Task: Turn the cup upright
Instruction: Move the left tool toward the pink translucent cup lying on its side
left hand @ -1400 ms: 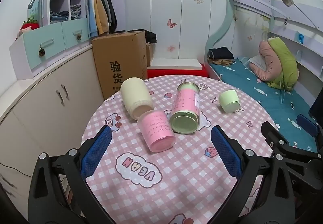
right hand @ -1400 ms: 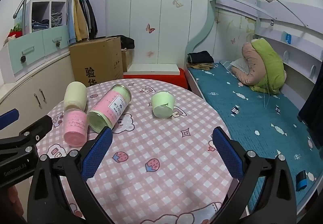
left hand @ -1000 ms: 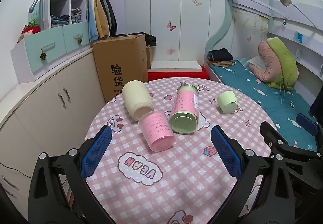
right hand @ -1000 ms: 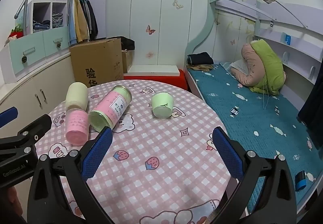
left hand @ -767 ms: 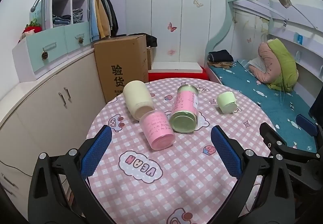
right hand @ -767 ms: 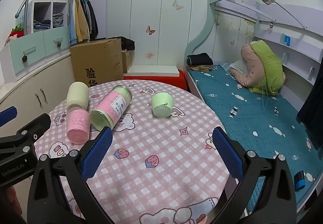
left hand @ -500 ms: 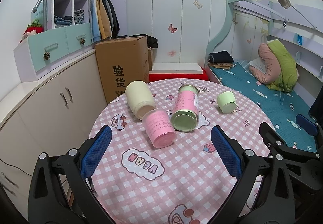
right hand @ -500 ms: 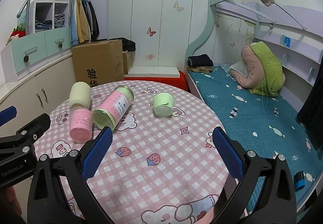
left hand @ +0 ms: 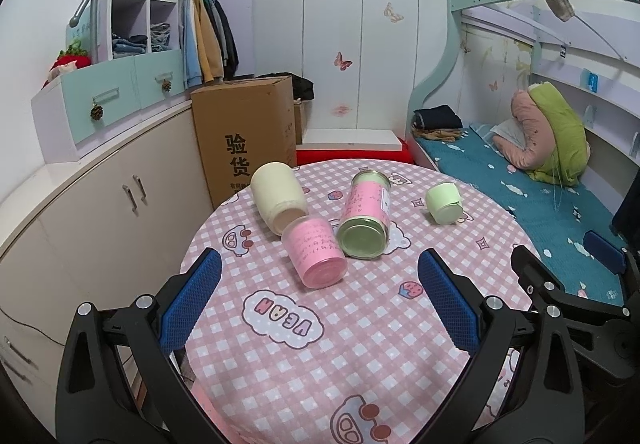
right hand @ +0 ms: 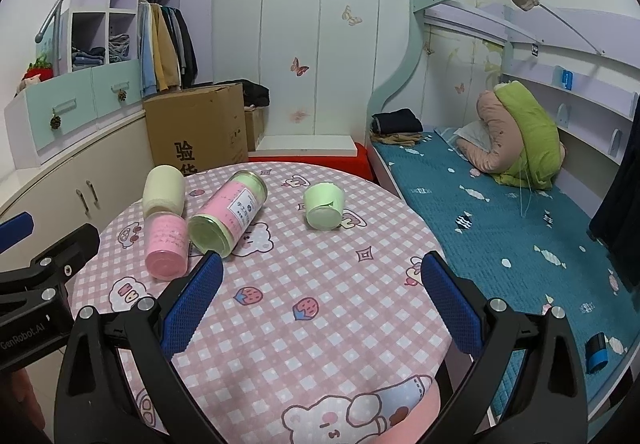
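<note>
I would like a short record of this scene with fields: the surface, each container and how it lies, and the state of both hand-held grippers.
surface: round table with pink checked cloth
cream cup: on its side, touching the pink cup
pink cup: on its side
pink-and-green labelled jar: on its side
small light green cup: on its side, apart from the others
left hand-held gripper: open, empty, short of the cups
right hand-held gripper: open, empty

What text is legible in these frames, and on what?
"验货" on the cardboard box.
"VEAN", upside down to the camera, on the tablecloth.
"GenRobot.AI" on the left gripper body, in the right wrist view.
Printing on the pink cup and the tall jar label: too small to read.
</note>
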`<control>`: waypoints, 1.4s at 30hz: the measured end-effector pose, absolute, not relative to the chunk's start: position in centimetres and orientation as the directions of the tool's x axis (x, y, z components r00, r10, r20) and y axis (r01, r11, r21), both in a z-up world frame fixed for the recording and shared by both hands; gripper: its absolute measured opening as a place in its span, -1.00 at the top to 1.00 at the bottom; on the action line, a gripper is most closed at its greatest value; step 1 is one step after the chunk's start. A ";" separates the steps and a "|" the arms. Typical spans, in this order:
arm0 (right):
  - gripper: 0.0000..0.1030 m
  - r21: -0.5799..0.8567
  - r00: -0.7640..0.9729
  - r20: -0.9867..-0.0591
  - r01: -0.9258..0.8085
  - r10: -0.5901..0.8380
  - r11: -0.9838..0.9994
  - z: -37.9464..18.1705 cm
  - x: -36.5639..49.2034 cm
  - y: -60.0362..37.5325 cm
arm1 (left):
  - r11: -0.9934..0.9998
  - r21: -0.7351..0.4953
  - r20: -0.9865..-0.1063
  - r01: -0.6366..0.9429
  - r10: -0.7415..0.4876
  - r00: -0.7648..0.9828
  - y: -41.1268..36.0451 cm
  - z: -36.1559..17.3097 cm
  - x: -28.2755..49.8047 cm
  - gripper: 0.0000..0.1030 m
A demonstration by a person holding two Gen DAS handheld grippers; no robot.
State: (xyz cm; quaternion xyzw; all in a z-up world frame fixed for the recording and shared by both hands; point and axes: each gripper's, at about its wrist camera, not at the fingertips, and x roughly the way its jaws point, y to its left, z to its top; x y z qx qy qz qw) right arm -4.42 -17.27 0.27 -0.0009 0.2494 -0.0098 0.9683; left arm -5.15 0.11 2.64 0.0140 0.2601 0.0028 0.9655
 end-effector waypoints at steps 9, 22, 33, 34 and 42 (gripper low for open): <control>-0.86 -0.016 0.879 -0.475 0.032 -0.036 0.999 0.5 -5.2 -17.8 | 0.999 0.038 -0.499 0.007 0.013 0.867 -0.7 2.5 -5.6 -0.90; -0.86 0.000 0.872 -0.490 0.020 -0.017 1.000 0.1 -4.2 -18.2 | 0.999 0.051 -0.490 0.008 0.018 0.871 -1.4 2.2 -4.9 -0.90; -0.86 -0.017 0.859 -0.512 0.006 -0.014 1.000 -0.4 -2.2 -17.4 | 0.999 0.034 -0.525 0.007 0.012 0.851 -0.5 0.9 -2.6 -0.90; -0.86 -0.019 0.858 -0.513 0.005 -0.014 1.000 -0.4 -2.1 -17.4 | 0.999 0.034 -0.529 0.003 0.016 0.849 -0.4 0.8 -2.4 -0.90; -0.86 -0.023 0.854 -0.520 0.011 -0.021 1.000 -0.3 -1.8 -17.4 | 1.000 0.023 -0.536 0.020 -0.005 0.844 -0.2 0.6 -2.1 -0.90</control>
